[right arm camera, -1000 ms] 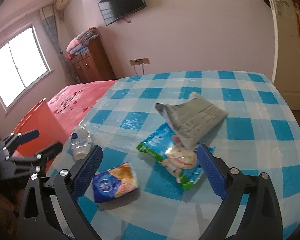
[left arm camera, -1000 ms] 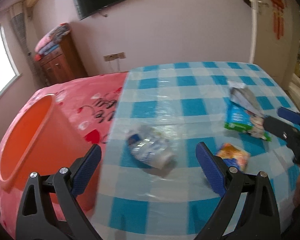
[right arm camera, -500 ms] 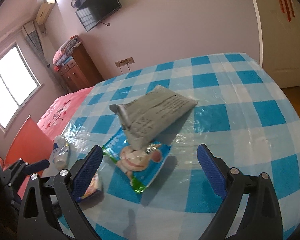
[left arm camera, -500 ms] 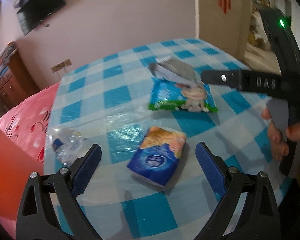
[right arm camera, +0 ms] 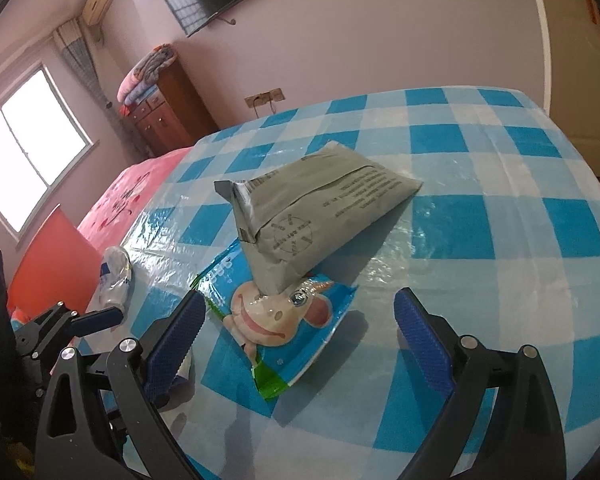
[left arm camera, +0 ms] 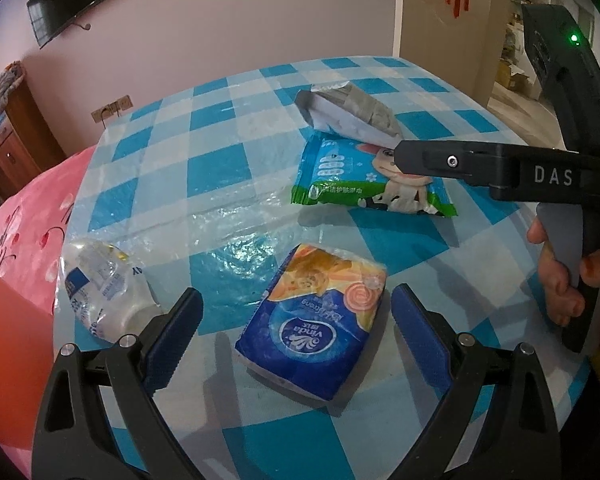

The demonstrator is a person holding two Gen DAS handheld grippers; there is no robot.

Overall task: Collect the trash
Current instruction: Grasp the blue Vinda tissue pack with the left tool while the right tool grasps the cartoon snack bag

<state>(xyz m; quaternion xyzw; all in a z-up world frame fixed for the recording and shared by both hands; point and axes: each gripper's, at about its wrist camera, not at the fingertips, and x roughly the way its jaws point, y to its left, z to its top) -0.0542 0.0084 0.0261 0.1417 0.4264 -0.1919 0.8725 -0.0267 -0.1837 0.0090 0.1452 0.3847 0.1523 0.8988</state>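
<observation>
A bedroom table under a blue-checked cloth (left arm camera: 228, 168) holds the trash. The left gripper (left arm camera: 296, 320), jaws apart, brackets the "Vinda" tissue pack (left arm camera: 312, 320); it should probably lower squarely before closing. The right gripper (right arm camera: 300, 328), also spread, frames the wipes pouch (right arm camera: 276, 320) under a grey mailer (right arm camera: 320, 208) printed illegibly.

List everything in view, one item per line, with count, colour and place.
tissue pack: 1, blue and orange, between the left claw's fingers
wipes packet: 1, blue and green, table centre
grey pouch: 1, grey, overlapping the wipes packet
crushed bottle: 1, clear, table's left edge
checked tablecloth: 1, blue and white
orange bin: 1, left of table
left claw: 1, black and blue, open
right claw: 1, black and blue, open
hand: 1, on right claw's handle
</observation>
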